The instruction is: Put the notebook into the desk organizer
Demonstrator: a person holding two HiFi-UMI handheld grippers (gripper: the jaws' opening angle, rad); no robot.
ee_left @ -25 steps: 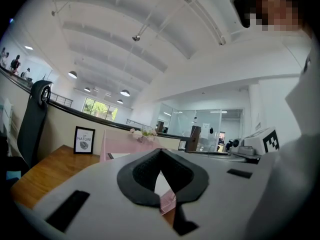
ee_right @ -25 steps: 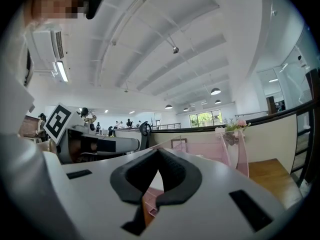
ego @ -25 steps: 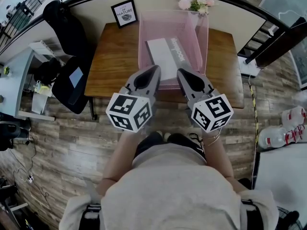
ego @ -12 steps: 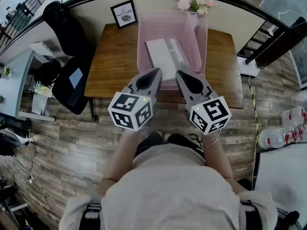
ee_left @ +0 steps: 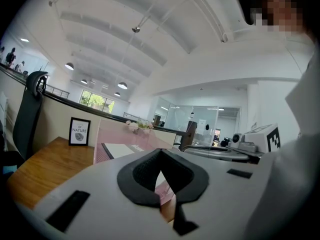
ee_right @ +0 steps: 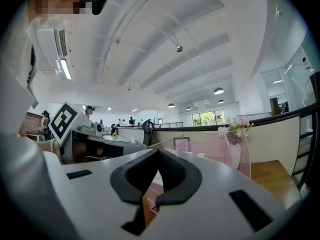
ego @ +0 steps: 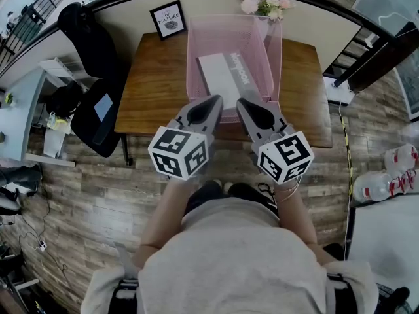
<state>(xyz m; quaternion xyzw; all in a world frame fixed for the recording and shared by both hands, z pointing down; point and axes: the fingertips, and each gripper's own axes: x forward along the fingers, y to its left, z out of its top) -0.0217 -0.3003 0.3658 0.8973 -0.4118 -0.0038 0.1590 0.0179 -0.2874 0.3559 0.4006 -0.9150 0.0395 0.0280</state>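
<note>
Already one notebook point(ego: 221, 77) lies flat inside the single pink desk organizer point(ego: 275, 52), which stands mid-tabletop point(ego: 156, 93), running from the back edge toward the front. Two grippers hang side by side over the front edge: the left gripper point(ego: 213, 101) and the right gripper point(ego: 240, 103), both clenched on nothing. One framed sign point(ego: 169, 19) and one flower bunch point(ego: 264, 1) stand at the back edge.

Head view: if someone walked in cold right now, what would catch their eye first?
The pink see-through desk organizer at the middle of the wooden table draws the eye first, with the notebook lying inside it. Next come the left hand-held gripper and the right hand-held gripper, side by side at the table's near edge, both shut and empty.
</note>
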